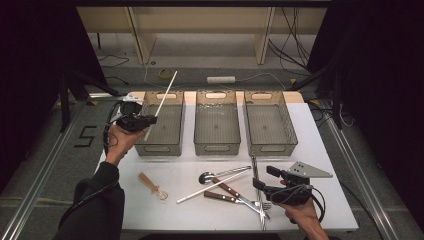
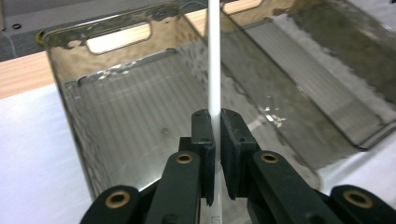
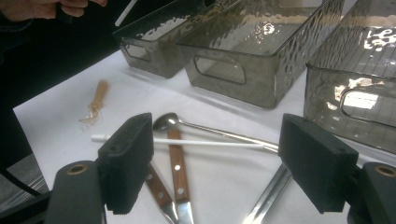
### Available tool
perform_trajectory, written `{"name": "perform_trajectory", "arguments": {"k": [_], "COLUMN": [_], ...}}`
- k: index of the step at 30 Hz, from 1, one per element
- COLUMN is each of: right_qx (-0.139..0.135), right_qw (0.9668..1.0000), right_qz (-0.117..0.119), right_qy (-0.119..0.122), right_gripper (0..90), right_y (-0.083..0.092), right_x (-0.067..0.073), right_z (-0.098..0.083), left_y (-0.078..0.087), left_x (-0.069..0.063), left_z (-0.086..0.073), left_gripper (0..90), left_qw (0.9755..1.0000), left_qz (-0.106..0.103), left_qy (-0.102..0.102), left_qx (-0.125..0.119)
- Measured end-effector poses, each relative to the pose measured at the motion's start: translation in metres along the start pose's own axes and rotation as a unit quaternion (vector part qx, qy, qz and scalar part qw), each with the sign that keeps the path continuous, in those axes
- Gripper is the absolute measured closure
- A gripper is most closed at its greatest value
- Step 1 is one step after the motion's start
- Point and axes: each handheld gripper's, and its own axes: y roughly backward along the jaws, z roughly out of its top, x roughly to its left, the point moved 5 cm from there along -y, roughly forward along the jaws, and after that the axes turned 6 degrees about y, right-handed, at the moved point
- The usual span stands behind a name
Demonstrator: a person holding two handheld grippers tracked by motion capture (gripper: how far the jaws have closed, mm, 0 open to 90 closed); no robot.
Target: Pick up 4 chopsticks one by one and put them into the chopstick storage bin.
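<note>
**White stick held over the left bin**

The left tongs are clamped on a white stick, which is pinched between the two black pads and rises straight up from them in the left gripper view. In the high view, the left tongs are seen at the near left corner of the left bin, and the stick is slanted up and away over that bin's left side. Inside the bin, nothing but its ribbed floor is seen.

The right tongs are held wide open with nothing between the pads. They are poised over the near right part of the table, just above the loose cutlery.

Under them, a second white stick is laid across a metal spoon and two wooden-handled pieces. A small wooden spoon is set apart, toward the near left of the table.

Along the far edge, three clear bins are lined up side by side: the left one, a middle bin and a right bin.
</note>
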Motion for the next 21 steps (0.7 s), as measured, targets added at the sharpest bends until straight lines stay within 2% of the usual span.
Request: {"name": "perform_trajectory", "arguments": {"k": [5,13,17,21], "right_qx": [0.000,0.000,0.000,0.001], "right_qw": [1.0000,1.0000,1.0000,1.0000], "right_qz": [0.000,0.001,0.001,0.001], "right_qy": [-0.001,-0.001,-0.001,-0.002], "right_gripper": [27.8,27.8,27.8,27.8], "right_y": [0.000,0.000,0.000,0.000], "right_x": [0.000,0.000,0.000,0.000], "right_z": [0.000,0.000,0.000,0.000], "left_y": [-0.008,-0.016,-0.022,-0.026], "left_x": [0.008,0.013,0.018,0.022], "left_z": [0.000,-0.002,-0.006,-0.010], "left_gripper": [84.1,84.1,84.1,84.1], "left_qw": [0.9998,0.9993,0.9988,0.9979], "left_qz": [0.015,0.033,0.042,0.053], "left_qy": [0.007,0.003,0.013,0.013], "left_qx": [0.008,0.016,0.023,0.035]}}
